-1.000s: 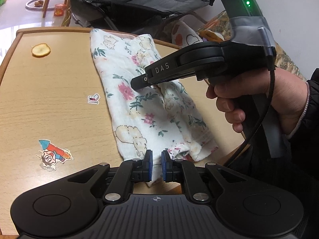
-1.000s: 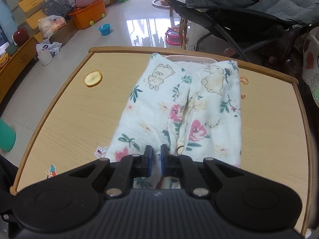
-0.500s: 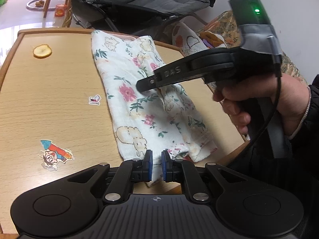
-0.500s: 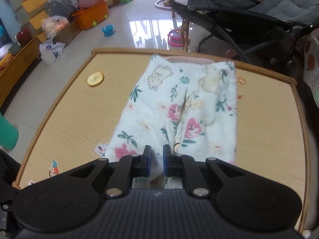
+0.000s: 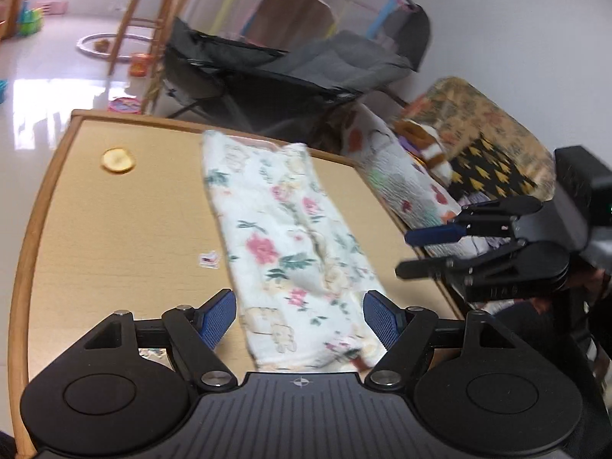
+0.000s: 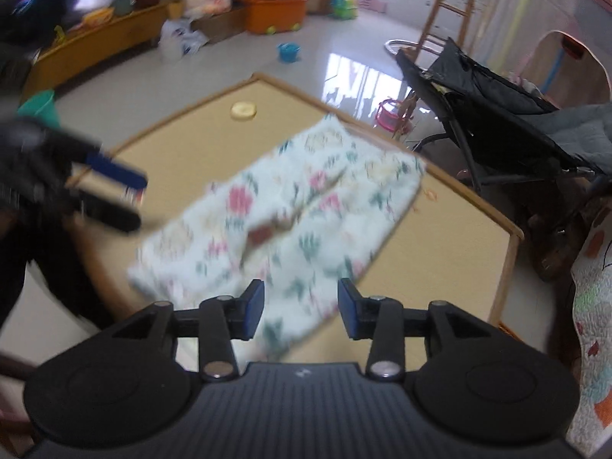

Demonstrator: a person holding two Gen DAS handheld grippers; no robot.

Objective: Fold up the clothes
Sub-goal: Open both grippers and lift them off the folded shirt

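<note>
A white floral cloth, folded into a long strip, lies flat on the wooden table. My left gripper hovers over the cloth's near end. Its jaws are opening, and the blue pads stand wide of the fabric with nothing pressed between them. My right gripper hangs off the table's right edge, turned on its side, jaws opening and empty. In the blurred right wrist view the cloth lies below and ahead of the right gripper. The left gripper shows at the left.
A round yellow slice and a small sticker lie on the table left of the cloth. A dark stroller stands behind the table. Quilted bedding lies to the right. Toys and an orange tub are on the floor.
Both grippers were shut at the cloth's near end and have now opened and let it go. The right gripper has swung off to the right and rolled over. The left has risen a little.
</note>
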